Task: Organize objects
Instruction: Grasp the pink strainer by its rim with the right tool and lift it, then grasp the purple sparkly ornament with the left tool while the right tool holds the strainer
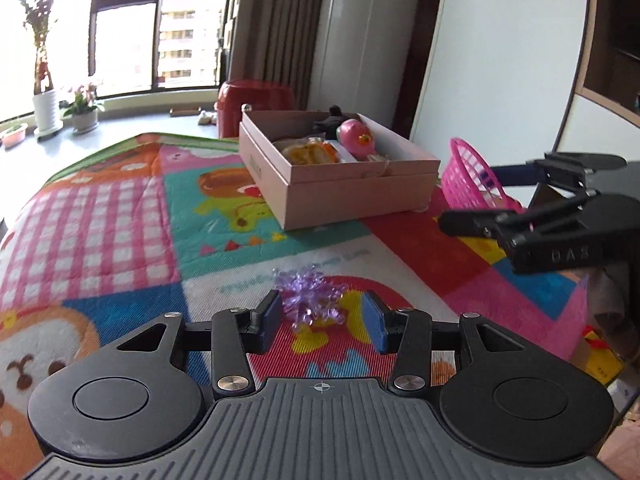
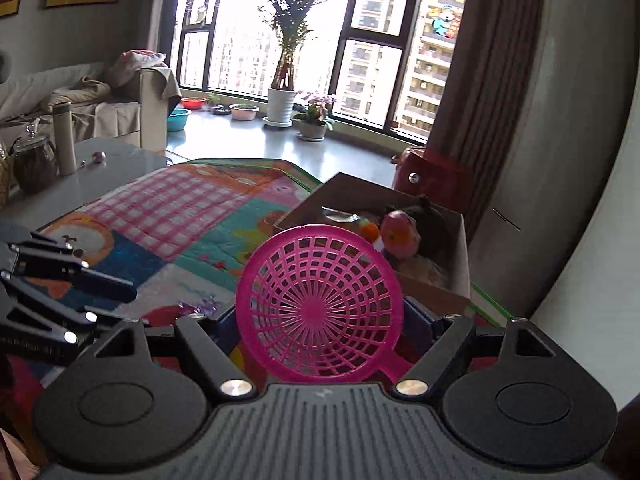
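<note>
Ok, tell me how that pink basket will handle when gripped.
The basket is open plastic lattice, so probably light and somewhat flexible under squeeze. Its round rim suggests it could roll if dropped on edge. The right gripper spans it.

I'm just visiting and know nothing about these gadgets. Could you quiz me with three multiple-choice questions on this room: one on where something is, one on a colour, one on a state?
1. Where does the cardboard box stand? A on the sofa; B on the patterned mat; C on the window ledge.
2. What colour is the plastic basket? A green; B white; C pink.
3. How is the box? A open, toys inside; B taped shut; C flattened.
Answers: B, the mat lies beneath it; C, its mesh is bright pink; A, toys show over its rim.
</note>
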### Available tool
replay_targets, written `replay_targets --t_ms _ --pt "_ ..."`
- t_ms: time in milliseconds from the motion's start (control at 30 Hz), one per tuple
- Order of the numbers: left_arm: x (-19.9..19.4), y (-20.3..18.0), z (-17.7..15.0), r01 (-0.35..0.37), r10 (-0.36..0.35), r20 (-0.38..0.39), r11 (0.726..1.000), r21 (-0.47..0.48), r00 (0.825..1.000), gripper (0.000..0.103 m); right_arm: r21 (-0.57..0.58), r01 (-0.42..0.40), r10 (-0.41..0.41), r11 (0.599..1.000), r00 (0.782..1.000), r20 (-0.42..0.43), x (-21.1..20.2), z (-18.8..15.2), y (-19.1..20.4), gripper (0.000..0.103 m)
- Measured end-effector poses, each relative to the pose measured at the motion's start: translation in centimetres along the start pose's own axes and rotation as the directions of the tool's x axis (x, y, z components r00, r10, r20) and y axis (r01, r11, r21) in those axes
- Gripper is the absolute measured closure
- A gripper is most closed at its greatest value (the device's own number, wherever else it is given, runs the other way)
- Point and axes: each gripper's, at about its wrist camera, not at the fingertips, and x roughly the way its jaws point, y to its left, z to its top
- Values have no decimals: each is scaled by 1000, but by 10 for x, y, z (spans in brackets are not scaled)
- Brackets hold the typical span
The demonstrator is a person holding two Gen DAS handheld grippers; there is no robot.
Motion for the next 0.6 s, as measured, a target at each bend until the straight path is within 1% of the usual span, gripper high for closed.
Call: replay_targets --t_ms 67,133,167,267,333,400,467,533,600 --pt "18 -9 8 -47 49 -32 998 50 998 55 56 4 -3 998 1000 -11 4 -17 -8 22" --pt "28 -18 14 -91 96 -50 990 108 994 55 108 15 -12 994 1000 -23 11 -30 -17 22" --pt "31 -21 15 -95 103 -57 988 125 993 55 127 23 -20 992 999 -29 14 -35 -19 22" --pt "38 -22 20 -65 76 -83 990 129 994 55 178 26 -18 984 999 -48 21 -52 -30 22" --pt "43 -24 19 -40 53 -94 990 133 994 55 196 22 -11 980 998 -55 26 -59 -30 22" --pt "48 -24 17 -34 47 -101 991 129 994 54 210 24 -10 977 998 -64 32 -66 -31 22" --pt "51 -25 14 -63 79 -105 988 142 991 54 221 29 -12 975 997 -77 35 -71 -31 22" --pt "50 -26 11 -113 129 -101 981 156 986 54 232 28 -16 972 998 -53 32 -73 -32 22" --pt "43 -26 9 -151 167 -87 975 163 982 54 239 19 -6 971 999 -52 31 -74 -33 22"
